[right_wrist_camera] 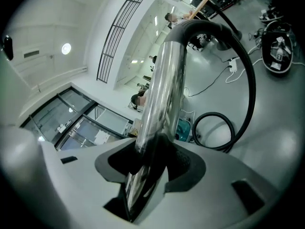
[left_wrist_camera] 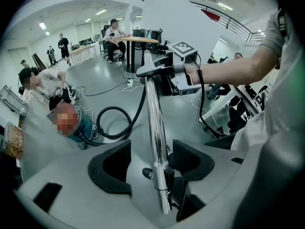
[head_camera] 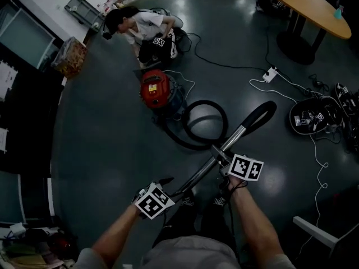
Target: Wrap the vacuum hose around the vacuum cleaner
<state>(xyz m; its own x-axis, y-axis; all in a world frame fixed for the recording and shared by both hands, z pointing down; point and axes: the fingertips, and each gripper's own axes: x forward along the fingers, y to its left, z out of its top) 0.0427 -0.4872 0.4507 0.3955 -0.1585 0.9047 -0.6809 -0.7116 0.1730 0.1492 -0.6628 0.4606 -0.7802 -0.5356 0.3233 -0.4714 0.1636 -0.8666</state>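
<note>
left tongs (left_wrist_camera: 151,163) released around wand (left_wrist_camera: 151,104) | right tongs (right_wrist_camera: 150,166) clenched on wand | hose (right_wrist_camera: 252,87) to be looped snugly round vacuum cleaner (head_camera: 155,88)

Two grippers (head_camera: 168,186) (head_camera: 224,161), one vacuum cleaner (head_camera: 155,88), one hose (head_camera: 193,145), one wand (head_camera: 202,170)

Glossy grey floor (head_camera: 101,139), oval wooden table (head_camera: 314,7) far off, perhaps glazed partitions (right_wrist_camera: 81,123) beyond.

Office w/ round mtg table (head_camera: 314,7)
</note>
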